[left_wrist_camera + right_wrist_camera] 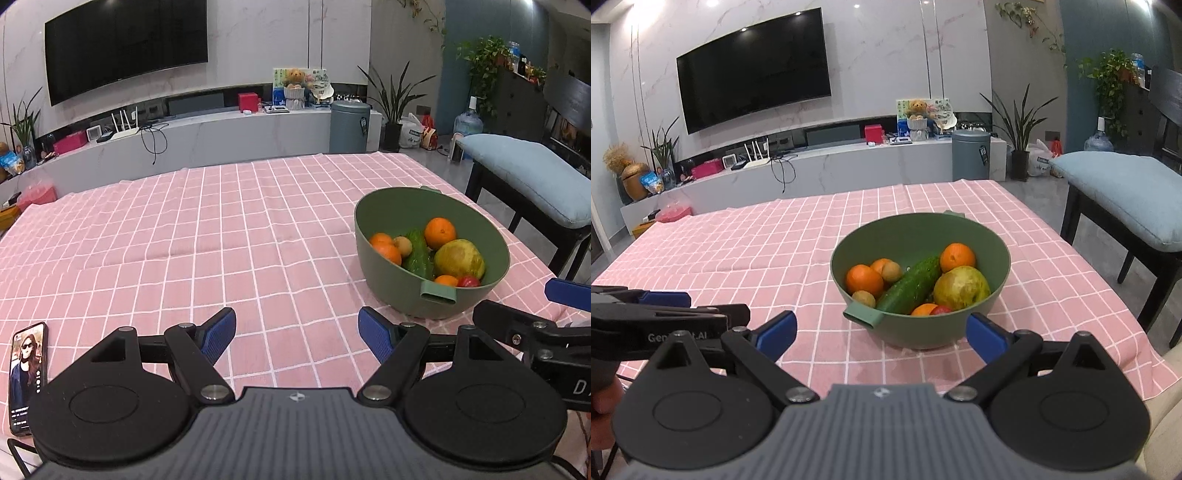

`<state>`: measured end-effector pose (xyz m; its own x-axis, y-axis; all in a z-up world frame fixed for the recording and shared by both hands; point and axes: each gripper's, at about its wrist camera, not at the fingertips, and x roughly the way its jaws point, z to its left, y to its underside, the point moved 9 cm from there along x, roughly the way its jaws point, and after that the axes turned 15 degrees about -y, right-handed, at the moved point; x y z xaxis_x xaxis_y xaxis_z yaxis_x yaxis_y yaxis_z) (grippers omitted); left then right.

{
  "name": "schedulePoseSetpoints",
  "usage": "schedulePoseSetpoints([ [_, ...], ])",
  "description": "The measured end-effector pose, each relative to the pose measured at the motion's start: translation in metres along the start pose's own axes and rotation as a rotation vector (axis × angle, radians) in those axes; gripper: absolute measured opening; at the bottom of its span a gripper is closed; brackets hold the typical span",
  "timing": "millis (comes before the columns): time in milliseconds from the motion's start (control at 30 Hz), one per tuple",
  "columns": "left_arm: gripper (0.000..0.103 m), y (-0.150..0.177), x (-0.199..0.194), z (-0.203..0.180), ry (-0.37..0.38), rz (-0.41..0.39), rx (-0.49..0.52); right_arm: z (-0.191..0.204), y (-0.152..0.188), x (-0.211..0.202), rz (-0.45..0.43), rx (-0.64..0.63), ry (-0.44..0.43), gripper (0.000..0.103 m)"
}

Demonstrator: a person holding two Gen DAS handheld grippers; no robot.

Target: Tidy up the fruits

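A green bowl (384, 212) (897, 236) with two handles stands on the pink checked tablecloth (221, 236) (757, 251). Inside lie several oranges (865, 279), a green cucumber (911, 285), a large yellow-green fruit (961, 288) (459, 258), small brown fruits (891, 270) and a red fruit (469, 281). My left gripper (297, 334) is open over bare cloth, left of the bowl. My right gripper (882, 338) is open just before the bowl's near wall, nothing between its fingers. Each gripper shows at the other view's edge.
A phone (28, 373) with a lit screen lies at the table's near left corner. A dark chair with a blue cushion (532, 173) (1126, 188) stands right of the table. A grey bin (349, 127) and a TV bench stand beyond the far edge.
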<state>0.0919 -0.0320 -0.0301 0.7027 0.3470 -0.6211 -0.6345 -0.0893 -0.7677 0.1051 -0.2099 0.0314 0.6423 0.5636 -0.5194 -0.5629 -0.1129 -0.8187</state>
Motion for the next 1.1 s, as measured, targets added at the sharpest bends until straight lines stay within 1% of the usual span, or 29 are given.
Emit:
schedulePoseSetpoints([
  [300,0.088,0.0021,0.0001,0.0024,-0.001,0.018,-0.002,0.0002,0.0013,0.0016,0.003,-0.005,0.008,0.094],
  [1100,0.089,-0.0001,-0.0021,-0.0013,0.007,0.021,0.006,-0.0006,-0.0002,-0.0004,-0.001,-0.003,0.004,0.095],
])
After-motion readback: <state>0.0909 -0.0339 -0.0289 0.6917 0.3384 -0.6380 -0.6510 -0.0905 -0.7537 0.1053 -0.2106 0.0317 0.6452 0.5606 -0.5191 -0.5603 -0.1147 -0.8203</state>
